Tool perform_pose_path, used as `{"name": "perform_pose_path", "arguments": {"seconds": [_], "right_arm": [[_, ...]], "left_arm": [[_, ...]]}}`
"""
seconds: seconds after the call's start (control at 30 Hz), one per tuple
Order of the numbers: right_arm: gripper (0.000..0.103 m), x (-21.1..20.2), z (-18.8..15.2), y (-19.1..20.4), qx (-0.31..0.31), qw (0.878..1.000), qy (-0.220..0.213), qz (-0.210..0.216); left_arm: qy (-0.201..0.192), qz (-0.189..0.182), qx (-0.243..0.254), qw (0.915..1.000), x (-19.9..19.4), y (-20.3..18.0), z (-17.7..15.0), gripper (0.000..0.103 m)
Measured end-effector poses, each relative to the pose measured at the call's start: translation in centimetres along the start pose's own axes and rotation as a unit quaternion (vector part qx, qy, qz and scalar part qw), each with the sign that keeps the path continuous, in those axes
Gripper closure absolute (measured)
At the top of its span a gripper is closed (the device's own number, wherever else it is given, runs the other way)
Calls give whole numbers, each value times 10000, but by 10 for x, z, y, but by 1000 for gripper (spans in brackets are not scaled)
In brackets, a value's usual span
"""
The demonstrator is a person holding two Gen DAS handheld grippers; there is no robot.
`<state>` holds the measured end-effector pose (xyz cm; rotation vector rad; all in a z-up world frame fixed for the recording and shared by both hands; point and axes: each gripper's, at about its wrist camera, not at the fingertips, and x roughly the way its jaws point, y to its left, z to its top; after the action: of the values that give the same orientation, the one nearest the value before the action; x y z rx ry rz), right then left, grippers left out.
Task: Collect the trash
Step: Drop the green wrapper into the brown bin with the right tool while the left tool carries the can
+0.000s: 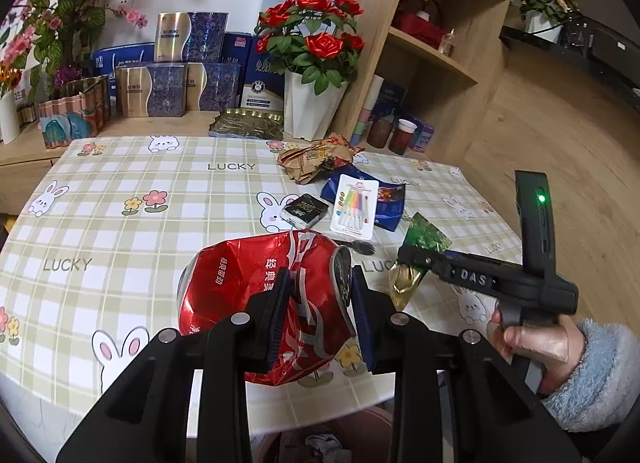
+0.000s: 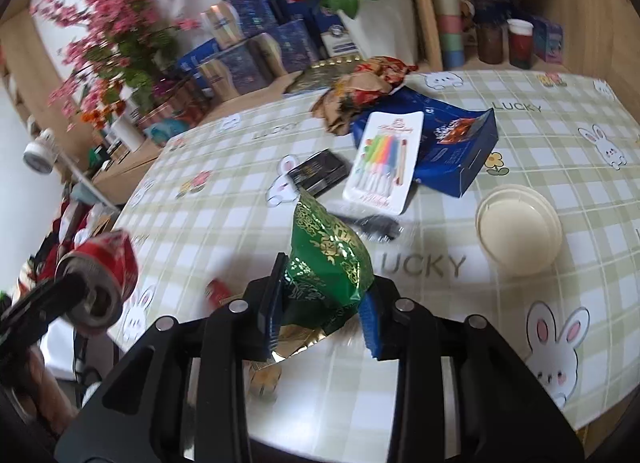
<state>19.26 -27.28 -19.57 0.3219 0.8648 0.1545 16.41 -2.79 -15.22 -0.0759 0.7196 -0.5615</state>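
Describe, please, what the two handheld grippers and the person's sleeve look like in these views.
Both grippers are matte black with silver pivot bolts and dark blue ribbed finger pads. The right gripper bears raised "DAS" lettering and a green indicator light. The right hand emerges from a fluffy light-blue sleeve.

My left tongs (image 1: 318, 309) are black with blue pads, clamping a red can (image 1: 264, 303) with white lettering. My right tongs (image 2: 320, 311) pinch a green, gold-patterned wrapper (image 2: 326, 263). The bench (image 1: 140, 231) wears green-and-white checks with bunnies.
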Motion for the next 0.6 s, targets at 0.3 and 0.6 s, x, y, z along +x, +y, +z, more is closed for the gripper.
{"name": "perform_pose_path", "arguments": {"seconds": [0.3,0.6], "right_arm": [[68,-35,-58,29,-426,9986,109,290],[68,-35,-122,42,-753,9949,593,318]], "left_arm": [[22,-56,29,10000,-37,-16,-35,73],[128,-112,-66,9998,-59,-23,-73,73]]}}
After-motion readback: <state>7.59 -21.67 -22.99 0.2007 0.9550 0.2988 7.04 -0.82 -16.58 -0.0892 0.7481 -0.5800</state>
